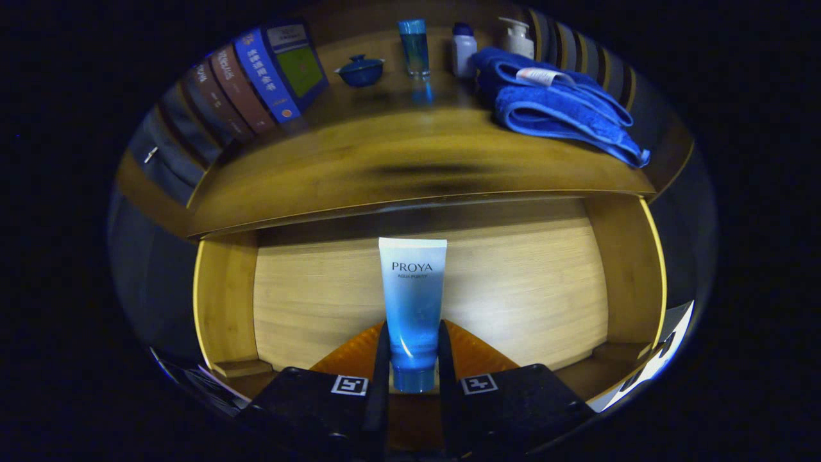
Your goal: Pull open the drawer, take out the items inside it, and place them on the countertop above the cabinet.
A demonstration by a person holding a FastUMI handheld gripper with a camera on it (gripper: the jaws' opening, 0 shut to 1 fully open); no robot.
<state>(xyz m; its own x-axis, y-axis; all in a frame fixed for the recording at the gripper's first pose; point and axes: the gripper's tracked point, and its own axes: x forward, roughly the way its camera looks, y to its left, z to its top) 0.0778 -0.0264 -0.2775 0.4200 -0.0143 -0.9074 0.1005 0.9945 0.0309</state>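
Note:
A blue and white squeeze tube (412,301) lies in the open wooden drawer (226,301), cap end toward me. My gripper (414,356) is shut on the tube near its cap, one finger pressing each side. The tube's crimped end points toward the cabinet. Above the drawer runs the wooden countertop (359,160), with a dark shadow across its middle.
On the countertop stand several leaning books (256,80) at the left, a small blue lidded bowl (360,69), a blue tube (415,46), a white bottle (463,51), a pump bottle (517,37) and a folded blue towel (558,106) at the right.

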